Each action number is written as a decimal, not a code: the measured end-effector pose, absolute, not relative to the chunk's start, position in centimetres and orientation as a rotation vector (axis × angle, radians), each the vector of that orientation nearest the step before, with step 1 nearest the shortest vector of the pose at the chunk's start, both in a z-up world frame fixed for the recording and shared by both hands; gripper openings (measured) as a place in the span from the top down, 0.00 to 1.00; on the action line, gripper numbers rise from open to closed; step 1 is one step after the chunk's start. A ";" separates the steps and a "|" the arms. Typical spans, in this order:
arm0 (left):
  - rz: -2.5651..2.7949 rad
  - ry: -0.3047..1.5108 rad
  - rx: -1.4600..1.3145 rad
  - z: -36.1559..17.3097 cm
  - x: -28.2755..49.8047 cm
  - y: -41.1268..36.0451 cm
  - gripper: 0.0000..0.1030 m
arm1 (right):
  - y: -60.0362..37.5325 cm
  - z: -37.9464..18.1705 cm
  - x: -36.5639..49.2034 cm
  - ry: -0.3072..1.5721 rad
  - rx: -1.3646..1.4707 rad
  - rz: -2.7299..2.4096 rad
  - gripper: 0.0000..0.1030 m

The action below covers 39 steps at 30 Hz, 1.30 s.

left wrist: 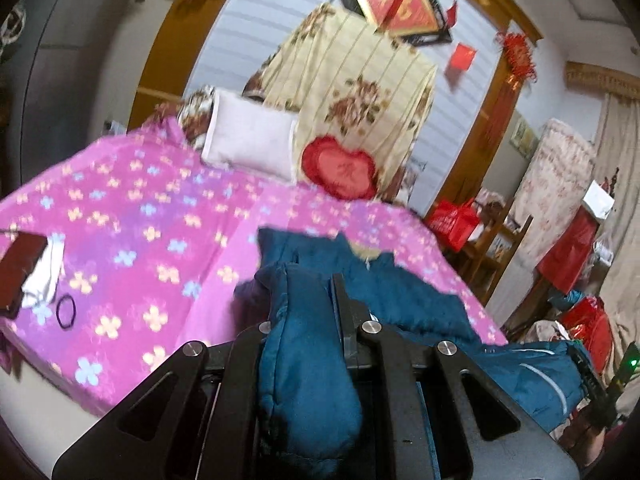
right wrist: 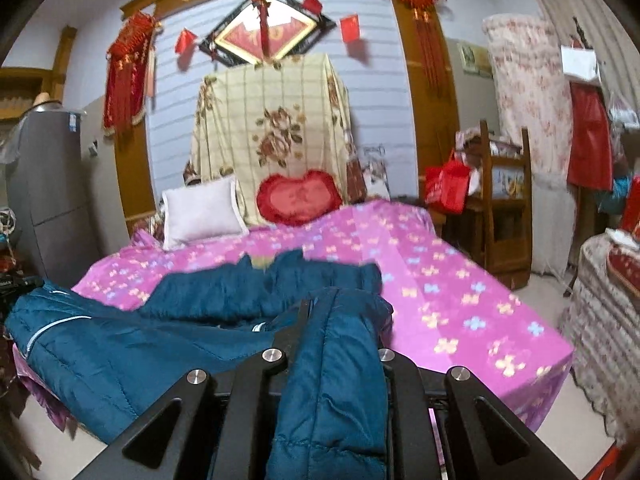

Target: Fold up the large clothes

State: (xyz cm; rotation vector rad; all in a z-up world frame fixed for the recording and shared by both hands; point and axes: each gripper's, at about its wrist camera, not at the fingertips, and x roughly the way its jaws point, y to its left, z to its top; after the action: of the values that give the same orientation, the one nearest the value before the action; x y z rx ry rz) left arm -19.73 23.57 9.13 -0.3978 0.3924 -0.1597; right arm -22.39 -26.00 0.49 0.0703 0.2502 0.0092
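Blue jacket [right wrist: 168, 320] on pink bedsheet [right wrist: 460, 296], w/ folds pinched betw. left tool [left wrist: 308, 300] & right tool [right wrist: 340, 312] fingers.

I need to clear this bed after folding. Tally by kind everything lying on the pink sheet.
Blue padded jacket: 1, held in both claws
White pillow: 1
Red heart cushion: 1
Black hair tie: 1
White cloth: 1
Dark flat item, too blurred to name: 1
Total: 6
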 end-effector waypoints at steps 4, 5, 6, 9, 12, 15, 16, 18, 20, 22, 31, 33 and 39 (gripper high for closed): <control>-0.147 0.366 -0.359 9.7 -18.5 22.7 0.91 | -26.2 1.7 -21.3 0.226 0.059 -0.001 0.88; -0.133 0.374 -0.346 9.5 -17.6 22.4 0.91 | -26.3 1.7 -20.7 0.231 0.062 -0.002 0.88; -0.125 0.381 -0.342 9.2 -17.0 22.3 0.91 | -26.5 1.5 -19.7 0.241 0.066 -0.003 0.88; -0.086 0.402 -0.323 8.4 -14.4 21.7 0.91 | -26.8 0.9 -16.6 0.272 0.075 -0.019 0.88; -0.056 0.439 -0.304 8.3 -10.6 21.4 0.91 | -26.9 0.6 -13.2 0.284 0.084 -0.037 0.88; -0.053 0.464 -0.328 9.3 -6.6 21.9 0.91 | -26.9 1.5 -9.8 0.269 0.084 -0.043 0.88; -0.053 0.462 -0.330 9.8 -5.6 21.9 0.91 | -26.9 2.0 -8.5 0.264 0.083 -0.043 0.88; -0.047 0.440 -0.305 11.2 -3.0 21.4 0.91 | -27.2 3.1 -5.6 0.251 0.084 -0.050 0.88; -0.037 0.424 -0.278 11.8 -0.2 20.6 0.91 | -27.7 3.9 -2.8 0.242 0.100 -0.057 0.88; -0.017 0.421 -0.254 11.4 2.9 19.9 0.90 | -28.1 3.9 0.5 0.249 0.091 -0.071 0.88; 0.106 0.627 -0.177 0.2 15.5 17.9 0.87 | -31.0 -5.1 12.0 0.445 0.190 -0.104 0.88; 0.109 0.655 -0.225 -1.8 16.4 18.2 0.86 | -31.2 -7.0 13.0 0.464 0.202 -0.094 0.88; 0.134 0.690 -0.193 -4.9 18.3 16.8 0.83 | -30.7 -9.3 15.9 0.559 0.149 -0.092 0.84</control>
State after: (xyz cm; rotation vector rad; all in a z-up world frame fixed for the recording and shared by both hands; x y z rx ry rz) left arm 18.28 16.82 -4.94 -0.1933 0.6901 0.1340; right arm 15.89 -30.68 -9.33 0.1494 0.5591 -0.0920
